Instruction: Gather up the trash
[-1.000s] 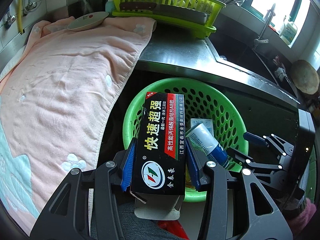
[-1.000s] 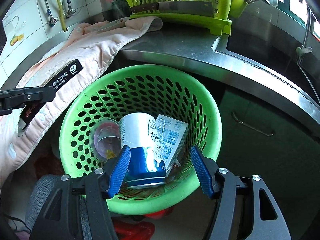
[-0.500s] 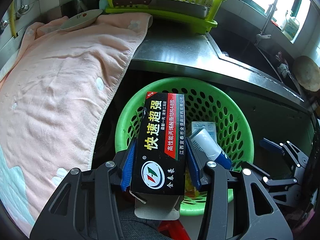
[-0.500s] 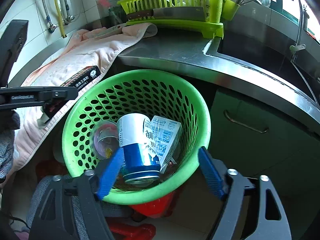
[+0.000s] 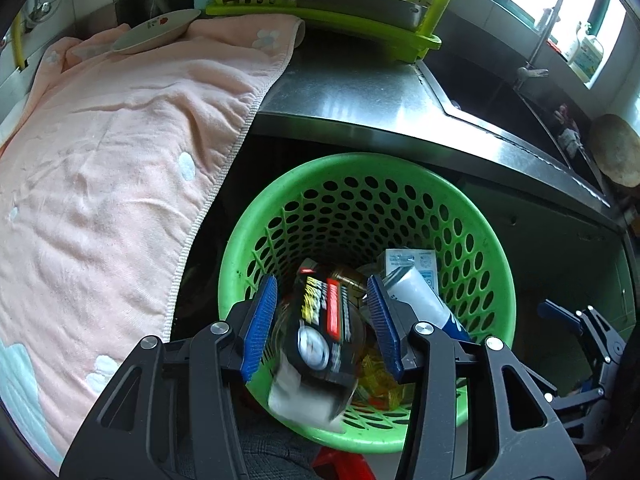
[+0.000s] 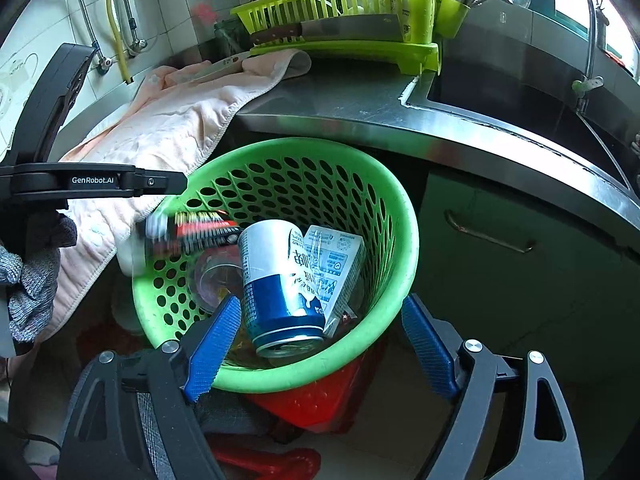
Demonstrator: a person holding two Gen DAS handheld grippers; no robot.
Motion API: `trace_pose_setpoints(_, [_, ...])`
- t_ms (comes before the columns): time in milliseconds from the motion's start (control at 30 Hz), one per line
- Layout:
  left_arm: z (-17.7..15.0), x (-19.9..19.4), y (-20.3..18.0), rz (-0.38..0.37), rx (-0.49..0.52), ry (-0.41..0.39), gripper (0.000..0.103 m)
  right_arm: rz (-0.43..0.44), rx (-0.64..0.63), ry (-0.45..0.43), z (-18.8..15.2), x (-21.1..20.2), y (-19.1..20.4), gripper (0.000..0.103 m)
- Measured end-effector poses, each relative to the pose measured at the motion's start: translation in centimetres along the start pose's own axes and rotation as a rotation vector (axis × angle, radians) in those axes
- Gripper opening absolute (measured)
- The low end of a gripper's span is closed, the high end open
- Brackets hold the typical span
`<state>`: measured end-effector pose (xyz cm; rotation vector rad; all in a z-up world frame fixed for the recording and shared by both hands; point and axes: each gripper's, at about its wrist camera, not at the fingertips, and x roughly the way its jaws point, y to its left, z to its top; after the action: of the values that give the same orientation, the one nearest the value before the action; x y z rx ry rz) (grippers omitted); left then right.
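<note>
— Where's the box (image 5: 324, 336)?

— Blurred, loose between my left tool's (image 5: 322, 326) spread pads, over the basket (image 5: 492, 256); nothing grips it.

— And the right tool (image 6: 320, 344)?

— Released too, empty, above the basket rim. I see a can (image 6: 276, 284) and carton (image 6: 336, 264) inside, below the worktop (image 6: 360, 108).

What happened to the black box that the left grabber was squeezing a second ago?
The left gripper opened and let go of the black box. The box now looks blurred, between the open fingers, tipping down into the green basket. The right gripper opened wider and holds nothing. The blue can, the milk carton and the pink towel stayed where they were.
</note>
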<state>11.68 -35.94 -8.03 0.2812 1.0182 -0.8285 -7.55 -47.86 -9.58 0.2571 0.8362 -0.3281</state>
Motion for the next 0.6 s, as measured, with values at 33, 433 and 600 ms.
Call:
trace_pose_setpoints(33, [-0.1,0.0,0.1,0.001,-0.002,0.003,0.047,0.001,0.000,-0.001,0.0,0.0,0.1,0.080])
trace_pose_setpoints(433, [-0.8,-0.9,0.9,0.008,-0.026,-0.006,0.054,0.005,-0.002,-0.017,0.1,-0.5,1.0,0.082])
trace_pose_setpoints(600, [-1.2,-1.7,1.0,0.015,-0.020,-0.020,0.056,0.009,-0.004,-0.023,0.3,-0.7,1.4,0.082])
